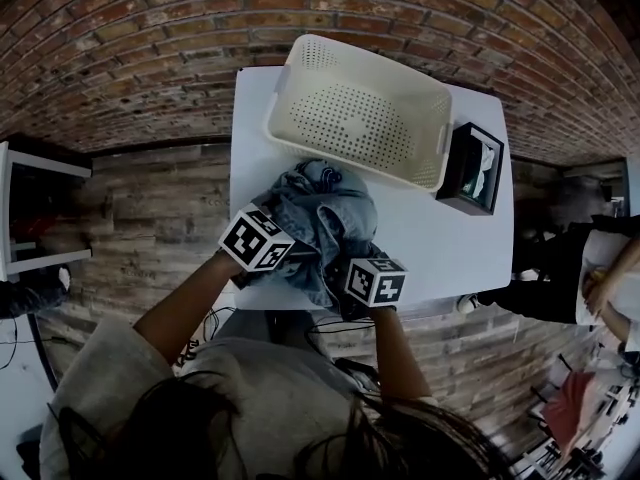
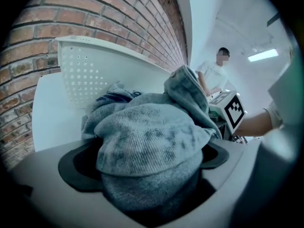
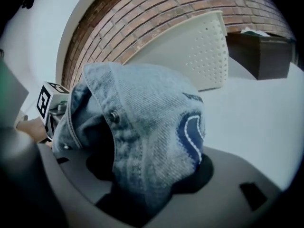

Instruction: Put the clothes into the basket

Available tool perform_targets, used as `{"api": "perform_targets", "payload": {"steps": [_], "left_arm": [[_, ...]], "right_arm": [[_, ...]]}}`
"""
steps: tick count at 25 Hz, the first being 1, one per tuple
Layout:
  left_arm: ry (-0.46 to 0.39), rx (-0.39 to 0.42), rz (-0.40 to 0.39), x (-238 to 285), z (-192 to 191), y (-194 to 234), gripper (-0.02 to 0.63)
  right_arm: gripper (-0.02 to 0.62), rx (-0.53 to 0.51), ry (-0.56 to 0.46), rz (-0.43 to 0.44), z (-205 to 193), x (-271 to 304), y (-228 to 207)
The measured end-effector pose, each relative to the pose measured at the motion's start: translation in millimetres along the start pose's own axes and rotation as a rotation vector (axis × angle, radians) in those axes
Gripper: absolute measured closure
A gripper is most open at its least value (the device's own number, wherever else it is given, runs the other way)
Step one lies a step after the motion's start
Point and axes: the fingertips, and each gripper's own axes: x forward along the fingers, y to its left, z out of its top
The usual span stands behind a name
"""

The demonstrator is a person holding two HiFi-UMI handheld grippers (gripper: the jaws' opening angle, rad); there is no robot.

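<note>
Denim garment (image 1: 325,218) sits bunched between both pairs of fingers, the left gripper (image 2: 152,175) and right gripper (image 3: 142,184) clamped on it; beyond the fingertips it reaches the basket (image 1: 300,68) on the table (image 1: 450,238).

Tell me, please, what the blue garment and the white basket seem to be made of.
The blue garment looks like faded denim, matte: twill weave, stitched seams and a small rivet show. The white basket is probably moulded plastic, smooth with a slight sheen: even rows of small holes pierce its walls.
</note>
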Motion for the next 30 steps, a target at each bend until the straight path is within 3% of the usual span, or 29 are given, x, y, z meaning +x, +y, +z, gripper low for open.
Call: {"api": "perform_targets", "payload": {"steps": [6,12,15,21,30], "left_arm": [[-0.064,0.08,-0.121,-7,10,-34,0.045],[-0.212,0.042,-0.21,-34,26,-66,0.083],[-0.261,0.056,-0.226,-50,37,-83,0.087],[-0.362,0.186,-0.228,-89,76,-117,0.091],[-0.506,0.293,-0.215,-139,138,-144,0.091]], "right_arm": [[0.36,0.006,-0.05,-0.044,0,-11,15],[0.367,-0.096,-0.107,-0.029,24,-43,39],[0.368,-0.127,-0.146,-0.032,37,-63,52],[0.37,-0.189,-0.279,-0.061,76,-111,76],[0.368,-0.332,-0.391,-0.092,144,-161,108]]}}
